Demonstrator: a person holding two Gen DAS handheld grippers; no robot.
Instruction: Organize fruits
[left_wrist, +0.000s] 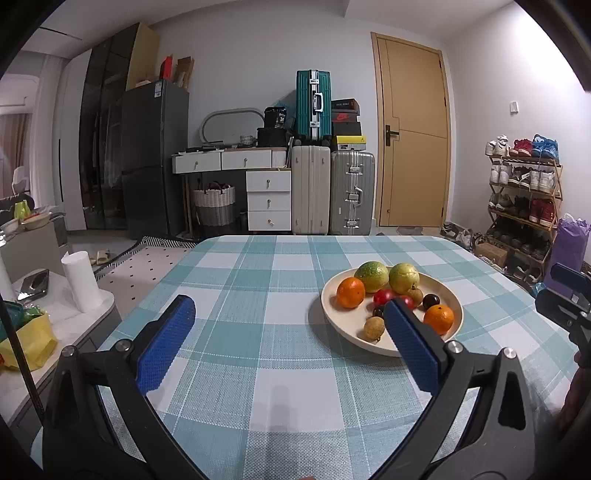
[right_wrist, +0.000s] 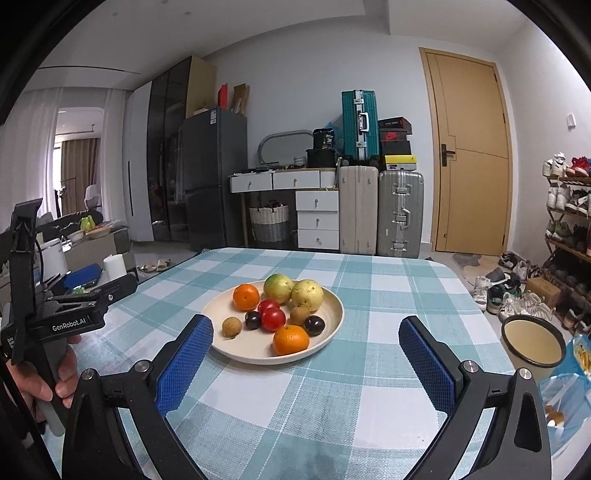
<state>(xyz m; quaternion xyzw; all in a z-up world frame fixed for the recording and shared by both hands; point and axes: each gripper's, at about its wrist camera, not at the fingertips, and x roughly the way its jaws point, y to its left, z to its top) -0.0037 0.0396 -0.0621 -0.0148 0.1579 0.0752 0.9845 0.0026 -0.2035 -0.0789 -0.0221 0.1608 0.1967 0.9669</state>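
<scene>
A cream plate (right_wrist: 332, 314) (left_wrist: 332, 317) sits on the checked tablecloth and holds two oranges (right_wrist: 246, 297), two green-yellow guavas (right_wrist: 307, 294), red tomatoes (right_wrist: 273, 319), dark plums (right_wrist: 314, 325) and small brown fruits (right_wrist: 232, 327). My left gripper (left_wrist: 290, 308) is open and empty, above the table just left of the plate; its right finger overlaps the plate's near side. My right gripper (right_wrist: 306, 328) is open and empty, in front of the plate, its left finger near the plate's near-left rim.
The table (right_wrist: 369, 387) has a teal and white checked cloth. A dark-rimmed bowl (right_wrist: 533, 341) and a blue plastic bag (right_wrist: 569, 391) lie at the table's right edge. A side table with a paper roll (left_wrist: 79, 280) stands to the left. Suitcases, drawers and a shoe rack stand behind.
</scene>
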